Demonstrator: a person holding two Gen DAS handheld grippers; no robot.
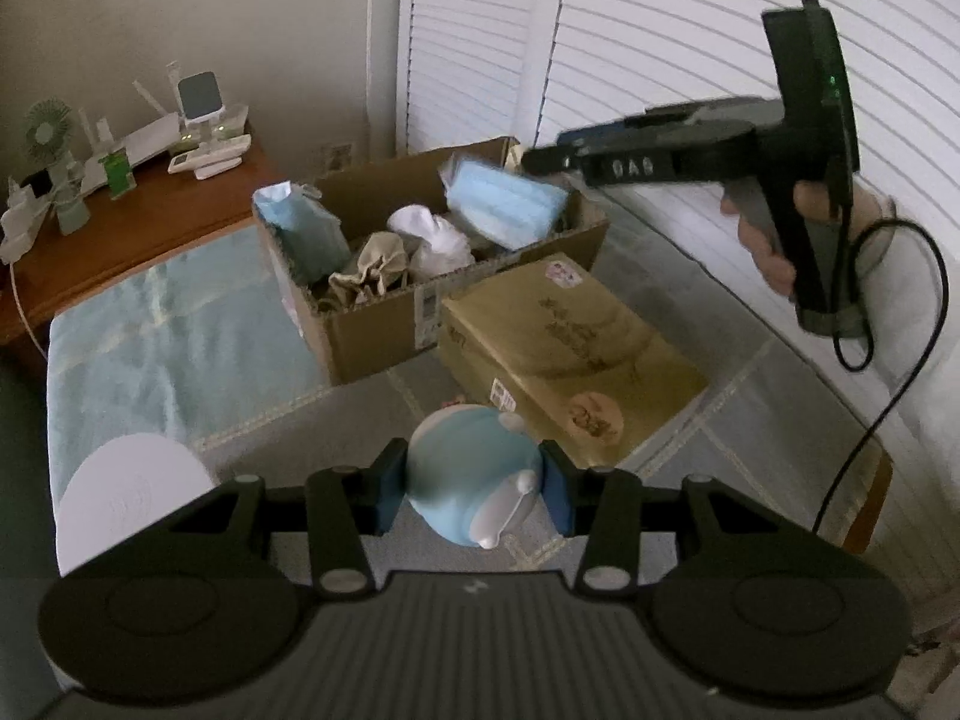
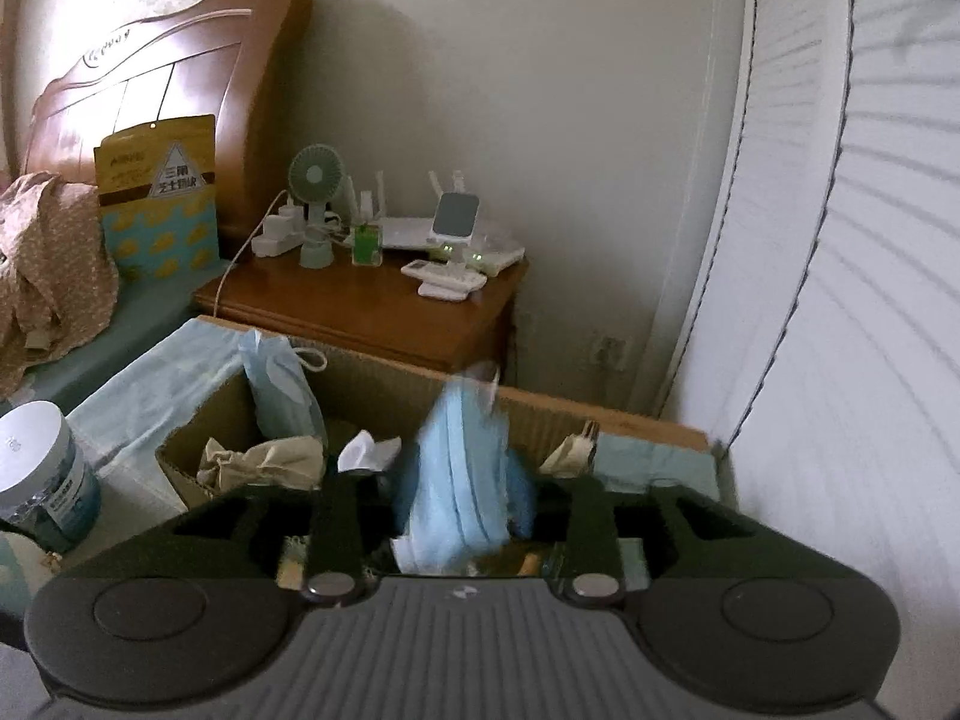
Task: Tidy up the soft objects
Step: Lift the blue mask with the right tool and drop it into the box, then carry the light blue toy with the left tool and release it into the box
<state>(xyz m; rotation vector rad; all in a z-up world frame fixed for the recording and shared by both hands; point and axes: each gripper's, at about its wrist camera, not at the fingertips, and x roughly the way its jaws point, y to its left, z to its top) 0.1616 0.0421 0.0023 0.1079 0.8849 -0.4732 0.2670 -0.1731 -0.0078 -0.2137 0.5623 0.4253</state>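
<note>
My left gripper (image 1: pixel 474 483) is shut on a blue and white plush toy (image 1: pixel 468 468), held above the bed short of the open cardboard box (image 1: pixel 384 330). My right gripper (image 2: pixel 462 498) is shut on a stack of blue face masks (image 2: pixel 462 474), held over the far right of the box (image 2: pixel 600 414); it also shows in the left wrist view (image 1: pixel 540 165) with the masks (image 1: pixel 504 201). The box holds a blue mask pack (image 1: pixel 306 228), a beige cloth pouch (image 1: pixel 366 276) and white cloth (image 1: pixel 432 237).
A closed gold-brown carton (image 1: pixel 570 354) lies right of the box. A folded light blue towel (image 1: pixel 168 336) lies to its left. A white jar (image 2: pixel 42 474) stands near. A wooden nightstand (image 2: pixel 372 312) carries a small fan and gadgets. White louvred doors (image 1: pixel 660 48) stand behind.
</note>
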